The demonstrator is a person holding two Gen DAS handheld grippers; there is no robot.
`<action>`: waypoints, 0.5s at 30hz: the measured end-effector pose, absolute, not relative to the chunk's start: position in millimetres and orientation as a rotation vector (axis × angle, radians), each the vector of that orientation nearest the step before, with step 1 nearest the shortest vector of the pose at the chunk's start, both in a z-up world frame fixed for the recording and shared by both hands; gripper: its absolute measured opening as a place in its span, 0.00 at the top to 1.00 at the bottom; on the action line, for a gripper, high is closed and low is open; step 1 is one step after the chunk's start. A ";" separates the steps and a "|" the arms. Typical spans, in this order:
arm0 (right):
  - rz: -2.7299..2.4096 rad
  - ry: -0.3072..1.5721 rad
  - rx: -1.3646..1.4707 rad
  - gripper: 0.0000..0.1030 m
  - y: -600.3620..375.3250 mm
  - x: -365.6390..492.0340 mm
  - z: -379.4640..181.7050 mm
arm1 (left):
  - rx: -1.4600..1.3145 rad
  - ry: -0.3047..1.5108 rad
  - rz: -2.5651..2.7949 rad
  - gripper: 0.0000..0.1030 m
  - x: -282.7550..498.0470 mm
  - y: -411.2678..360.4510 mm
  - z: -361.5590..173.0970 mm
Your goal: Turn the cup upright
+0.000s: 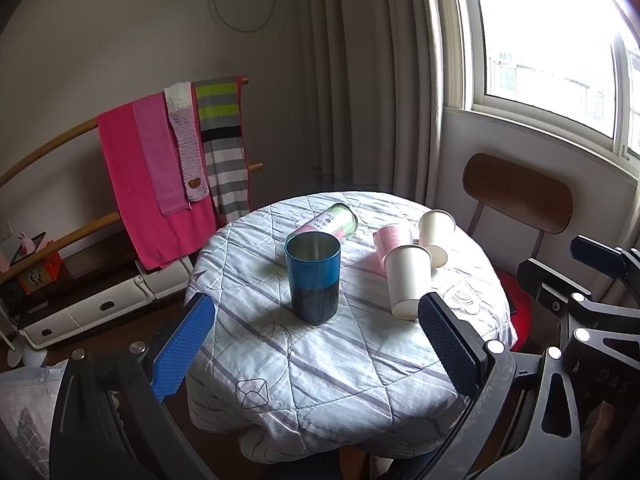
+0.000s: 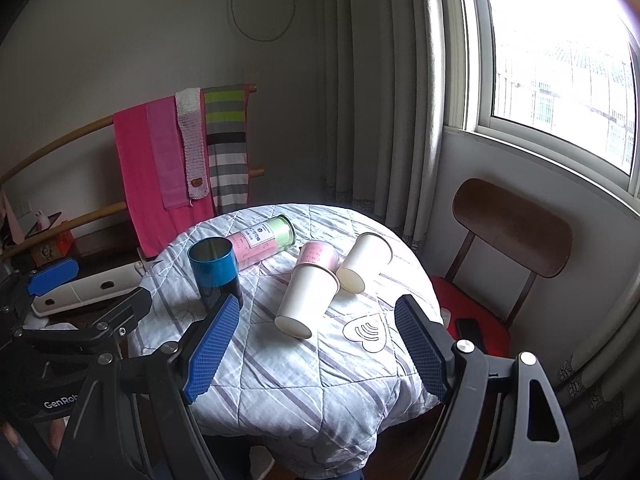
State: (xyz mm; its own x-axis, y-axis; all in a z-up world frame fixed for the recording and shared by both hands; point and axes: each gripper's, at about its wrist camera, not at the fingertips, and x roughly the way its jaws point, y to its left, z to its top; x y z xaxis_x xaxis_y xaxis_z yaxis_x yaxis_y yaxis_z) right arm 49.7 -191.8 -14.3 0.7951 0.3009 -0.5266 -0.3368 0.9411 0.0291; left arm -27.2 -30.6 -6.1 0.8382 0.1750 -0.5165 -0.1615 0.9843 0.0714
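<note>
Right wrist view: right gripper (image 2: 316,344) spread wide, empty, above near table (image 2: 320,400) edge. Left gripper (image 1: 316,344) likewise agape, empty. Blue cup (image 1: 313,278) already upright. Nearest white paper cup (image 2: 306,300) tipped over mid-table, leaning on pink cup (image 2: 318,256). Suggested: approach from side, clamp mid-wall lightly to avoid crushing, rotate onto base.

Cloth-covered round table (image 1: 320,380) bearing five cups (image 1: 313,278).

Right gripper (image 2: 316,344) spread above table; blue cup (image 2: 216,276) upright (paper cups toppled)
</note>
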 end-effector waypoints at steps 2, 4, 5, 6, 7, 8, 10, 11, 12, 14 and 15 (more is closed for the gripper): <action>0.341 0.551 -0.069 0.21 -192.7 49.6 -14.0 | 0.024 0.549 0.177 0.00 -27.2 -30.6 -6.2; 0.342 0.546 -0.071 0.21 -193.3 49.3 -13.3 | 0.022 0.548 0.177 0.00 -27.3 -30.7 -6.3; 0.341 0.546 -0.072 0.21 -193.5 49.5 -13.1 | 0.022 0.547 0.176 0.00 -27.1 -31.3 -6.4; 0.341 0.544 -0.072 0.21 -193.9 49.3 -12.8 | 0.020 0.546 0.176 0.00 -27.3 -31.4 -6.2; 0.342 0.542 -0.071 0.21 -194.4 49.2 -12.3 | 0.019 0.543 0.176 0.00 -27.4 -31.7 -6.1; 0.343 0.542 -0.071 0.21 -194.8 49.4 -11.9 | 0.020 0.543 0.175 0.00 -27.3 -32.1 -6.1; 0.342 0.540 -0.075 0.21 -195.6 49.4 -11.3 | 0.018 0.542 0.173 0.00 -28.1 -32.5 -6.2; 0.341 0.538 -0.074 0.21 -195.8 49.3 -11.2 | 0.018 0.542 0.172 0.00 -28.0 -32.7 -6.3; 0.340 0.536 -0.076 0.21 -196.3 49.2 -11.0 | 0.017 0.540 0.172 0.00 -28.3 -32.6 -6.0; 0.342 0.533 -0.075 0.21 -197.2 49.3 -10.3 | 0.014 0.534 0.171 0.00 -29.0 -32.8 -4.9; 0.343 0.531 -0.075 0.21 -197.8 49.2 -9.8 | 0.013 0.533 0.170 0.00 -29.0 -33.1 -4.3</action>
